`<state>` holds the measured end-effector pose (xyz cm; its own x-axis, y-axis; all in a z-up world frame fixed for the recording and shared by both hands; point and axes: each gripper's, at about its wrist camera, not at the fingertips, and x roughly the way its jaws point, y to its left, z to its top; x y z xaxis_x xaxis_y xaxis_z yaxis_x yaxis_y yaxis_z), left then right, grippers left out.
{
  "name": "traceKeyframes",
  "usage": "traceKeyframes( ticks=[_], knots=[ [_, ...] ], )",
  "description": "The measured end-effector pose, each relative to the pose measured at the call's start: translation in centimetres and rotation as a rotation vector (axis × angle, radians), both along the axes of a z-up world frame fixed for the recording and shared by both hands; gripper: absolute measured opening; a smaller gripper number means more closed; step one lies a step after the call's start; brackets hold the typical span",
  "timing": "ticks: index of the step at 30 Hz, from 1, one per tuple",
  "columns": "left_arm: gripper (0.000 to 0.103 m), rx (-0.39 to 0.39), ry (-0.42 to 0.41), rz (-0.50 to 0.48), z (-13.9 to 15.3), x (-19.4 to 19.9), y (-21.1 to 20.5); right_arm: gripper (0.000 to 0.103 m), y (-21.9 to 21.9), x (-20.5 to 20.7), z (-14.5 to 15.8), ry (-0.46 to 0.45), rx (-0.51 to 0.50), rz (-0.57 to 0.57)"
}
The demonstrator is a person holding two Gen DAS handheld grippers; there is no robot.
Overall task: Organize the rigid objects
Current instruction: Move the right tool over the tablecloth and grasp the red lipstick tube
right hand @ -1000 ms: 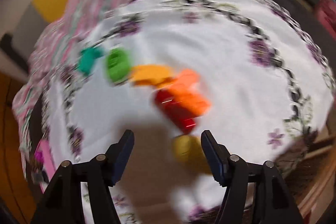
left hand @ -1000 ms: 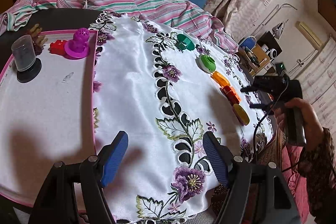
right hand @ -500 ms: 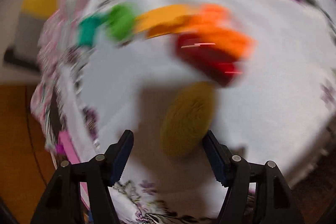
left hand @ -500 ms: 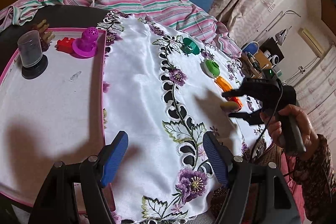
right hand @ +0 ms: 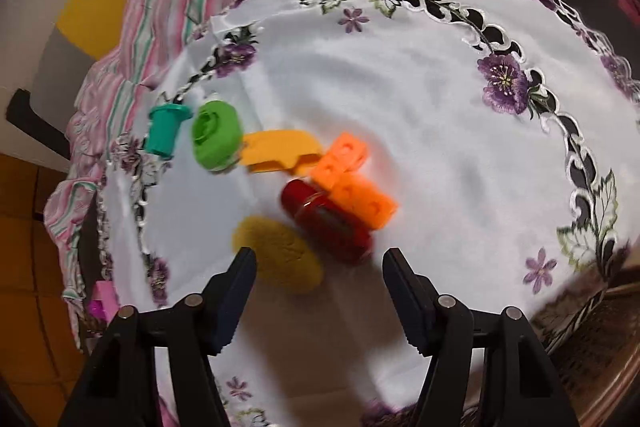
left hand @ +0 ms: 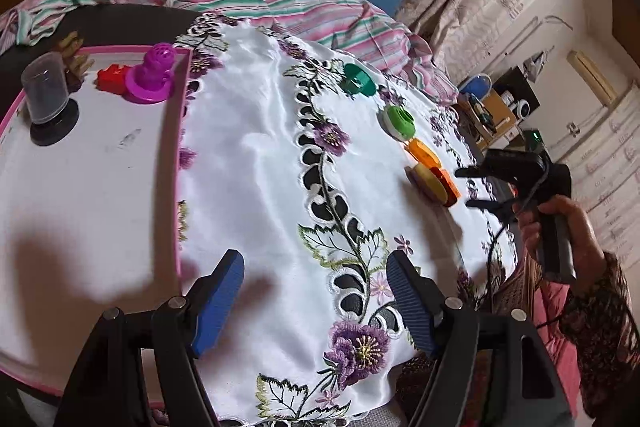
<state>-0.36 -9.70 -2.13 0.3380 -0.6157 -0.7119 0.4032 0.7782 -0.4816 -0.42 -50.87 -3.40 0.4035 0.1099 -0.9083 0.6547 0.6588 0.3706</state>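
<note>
While the left gripper (left hand: 312, 291) hangs over the near edge of the embroidered white tablecloth (left hand: 256, 155) with its blue pads set wide apart and nothing between them, the right gripper (right hand: 316, 283) points down at a row of small plastic toys, its fingers likewise spread wide and empty. From the far end the row runs: teal spool (right hand: 163, 131), green round piece (right hand: 216, 139), amber curved piece (right hand: 280, 149), orange studded blocks (right hand: 352, 183), red cylinder (right hand: 326, 223) and mustard-yellow disc (right hand: 278, 253). The disc and the cylinder lie nearest, just ahead of the fingertips; the disc sits toward one finger, the cylinder nearer the middle of the gap. On the left stands a pink-rimmed tray (left hand: 182, 131) bearing a magenta perforated toy (left hand: 152, 79), a red block (left hand: 112, 81) and a clear cup on a dark base (left hand: 46, 99).

Handling, as judged: the toys look rigid, light and smooth, so they should neither deform nor break, but may skid on the satin cloth. The disc is best pinched across its rim; the cylinder, prone to roll, across its curved sides at mid-length.
</note>
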Motion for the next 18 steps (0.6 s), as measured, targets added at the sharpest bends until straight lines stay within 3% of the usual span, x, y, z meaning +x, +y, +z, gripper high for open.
traceKeyframes(
  ticks=[4, 11, 14, 18],
  knots=[
    [0.075, 0.011, -0.003, 0.001, 0.1, -0.2, 0.1, 0.041, 0.5, 2.1, -0.4, 0.017, -0.080, 0.083],
    [0.075, 0.005, 0.031, 0.034, -0.4, 0.2, 0.7, 0.038, -0.1, 2.7, -2.1, 0.056, -0.061, 0.117],
    [0.075, 0.016, 0.029, 0.026, -0.4, 0.2, 0.3, 0.030, 1.1, 3.0, -2.9, 0.051, -0.019, 0.125],
    [0.075, 0.037, 0.017, 0.015, -0.1, 0.2, -0.5, 0.026, 4.2, 4.2, -2.6, 0.019, -0.096, 0.229]
  ],
)
